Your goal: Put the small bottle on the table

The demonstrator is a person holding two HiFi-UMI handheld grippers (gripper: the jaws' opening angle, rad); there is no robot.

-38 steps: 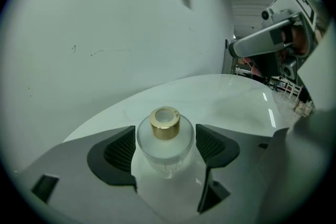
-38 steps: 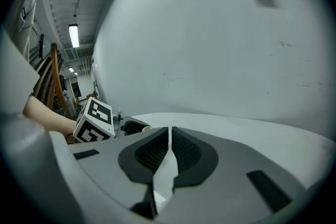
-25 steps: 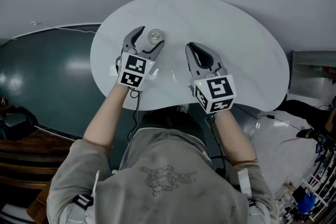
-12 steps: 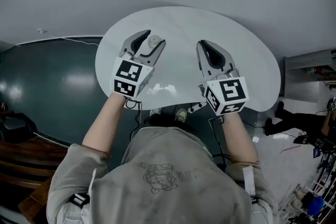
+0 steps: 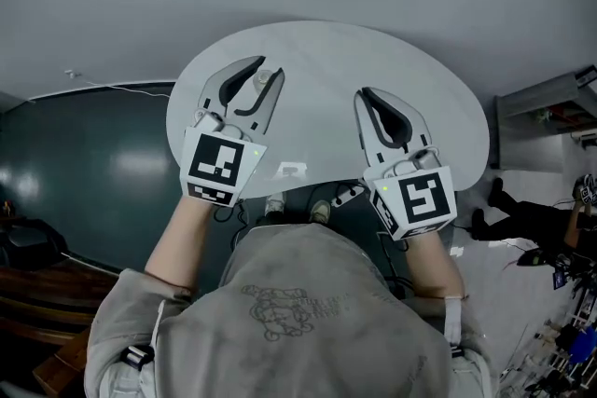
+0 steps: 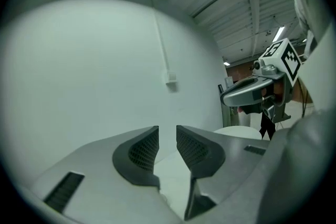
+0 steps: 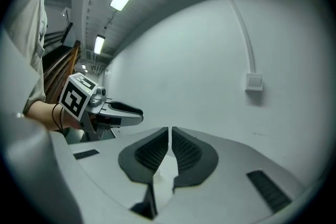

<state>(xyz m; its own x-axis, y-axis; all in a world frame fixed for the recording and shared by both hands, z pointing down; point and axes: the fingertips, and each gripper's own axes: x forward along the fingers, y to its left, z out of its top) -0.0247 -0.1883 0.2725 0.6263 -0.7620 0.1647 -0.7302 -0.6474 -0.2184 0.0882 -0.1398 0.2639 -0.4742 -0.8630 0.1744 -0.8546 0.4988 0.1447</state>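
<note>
Small bottle (image 5: 265, 80) stands on the white oval table (image 5: 438, 98), toward the table's far-left part. Only its pale round top shows from the head view. The rest is hidden under the left gripper (image 5: 264, 67).

Left gripper: held above the table's left half, marker cube (image 5: 219, 165) over the table's near edge. In its own view the left gripper (image 6: 167, 136) has its 2 ribbed pads parted by a narrow gap, and nothing sits in that gap. Only pale wall and a strip of tabletop show beyond the pads. From overhead the bottle's top appears between the 2 jaw tips. No contact between the jaws and the bottle can be made out.

Right gripper (image 5: 368, 96): held above the table's right half, well apart from the bottle, its cube (image 5: 417, 200) past the table's near edge. In its own view the right gripper (image 7: 170, 134) has its pads pressed almost together, with a hairline slit between them and nothing gripped.

Each gripper shows side-on in the other's view.

Person's grey shirt (image 5: 298, 322) fills the space nearest the table's near edge. Dark green floor (image 5: 84, 154) lies off the table's left side.
</note>
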